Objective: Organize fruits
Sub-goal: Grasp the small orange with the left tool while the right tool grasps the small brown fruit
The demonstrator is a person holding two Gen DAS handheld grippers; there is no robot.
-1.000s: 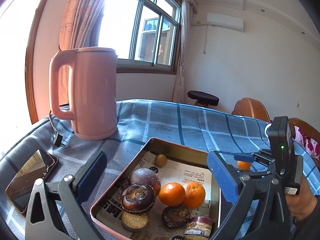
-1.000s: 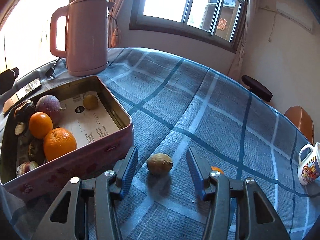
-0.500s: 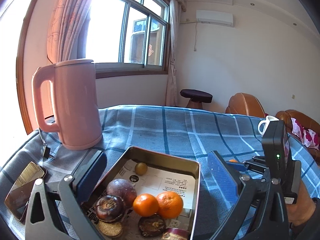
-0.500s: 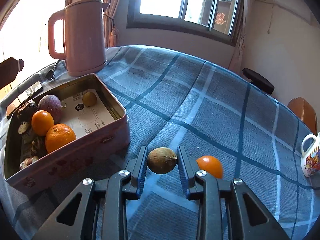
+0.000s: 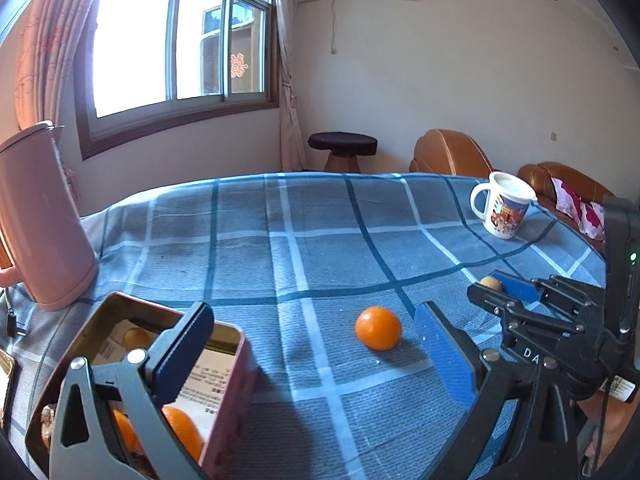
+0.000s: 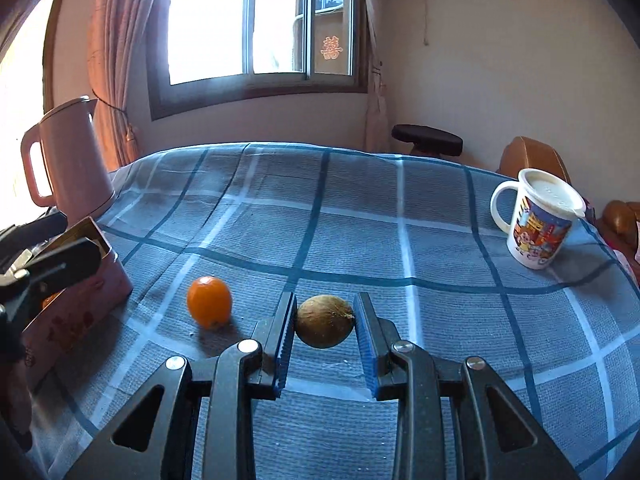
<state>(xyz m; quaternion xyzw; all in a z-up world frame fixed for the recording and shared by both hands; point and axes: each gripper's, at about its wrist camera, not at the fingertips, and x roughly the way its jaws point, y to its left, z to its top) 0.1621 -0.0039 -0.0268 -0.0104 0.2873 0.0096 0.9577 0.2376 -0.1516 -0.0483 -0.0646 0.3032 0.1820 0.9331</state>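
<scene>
My right gripper (image 6: 325,322) is clamped on the brown fruit (image 6: 325,321), pads square on its sides and clear of the cloth (image 6: 360,208), so I judge it ready to carry. My left gripper (image 5: 316,344) stands wide apart and empty, one finger over the tin's (image 5: 230,364) rim. The orange (image 5: 378,328) sits loose on the cloth between the two, near the tin. The tin already holds other fruit. Kettle (image 6: 68,168) and mug (image 6: 538,220) stand well apart from the work.
</scene>
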